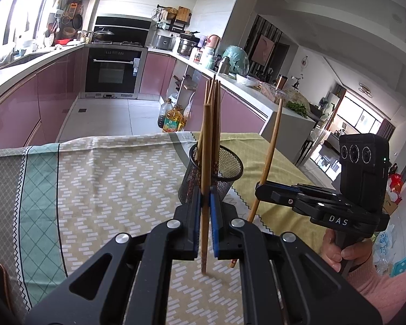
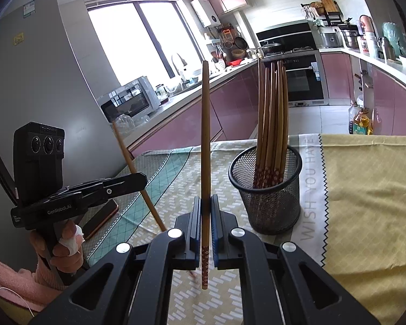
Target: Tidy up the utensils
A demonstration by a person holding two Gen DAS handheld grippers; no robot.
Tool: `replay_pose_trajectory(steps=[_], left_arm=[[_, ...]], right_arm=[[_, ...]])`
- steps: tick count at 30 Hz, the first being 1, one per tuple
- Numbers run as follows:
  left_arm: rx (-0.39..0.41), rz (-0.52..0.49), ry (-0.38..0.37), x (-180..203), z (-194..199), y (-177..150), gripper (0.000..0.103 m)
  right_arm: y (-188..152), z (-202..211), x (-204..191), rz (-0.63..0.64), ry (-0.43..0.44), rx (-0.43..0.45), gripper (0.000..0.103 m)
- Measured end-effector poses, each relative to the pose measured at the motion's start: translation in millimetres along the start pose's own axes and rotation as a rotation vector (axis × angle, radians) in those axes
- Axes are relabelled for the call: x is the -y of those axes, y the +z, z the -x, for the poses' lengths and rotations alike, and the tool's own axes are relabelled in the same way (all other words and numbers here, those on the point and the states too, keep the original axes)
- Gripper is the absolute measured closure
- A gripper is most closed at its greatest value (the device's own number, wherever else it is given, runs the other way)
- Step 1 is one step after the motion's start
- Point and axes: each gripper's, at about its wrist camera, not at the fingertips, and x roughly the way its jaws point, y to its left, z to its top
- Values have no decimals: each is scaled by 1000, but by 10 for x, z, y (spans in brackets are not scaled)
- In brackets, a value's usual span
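Several slender wooden chopsticks (image 2: 272, 113) fill round mesh cup (image 2: 268, 189).

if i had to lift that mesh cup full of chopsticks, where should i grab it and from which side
Probably the mesh cup is best taken by its thick rim, one pad inside and one outside, coming from above at the near side. The chopsticks in the cup lean toward its far side, so the near rim is free. The wire wall looks too wide for these jaws.
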Motion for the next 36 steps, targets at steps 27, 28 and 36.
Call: replay_pose_trajectory(steps=[27, 28, 36], left_arm=[[41, -18, -29, 63, -15, 235, 96], [42, -18, -28, 66, -7, 246, 96], [54, -30, -30, 91, 8, 290, 96]], right_arm=[[203, 135, 70, 14, -25, 62, 97], [206, 137, 66, 14, -26, 62, 97], [250, 148, 60, 19, -31, 72, 97]])
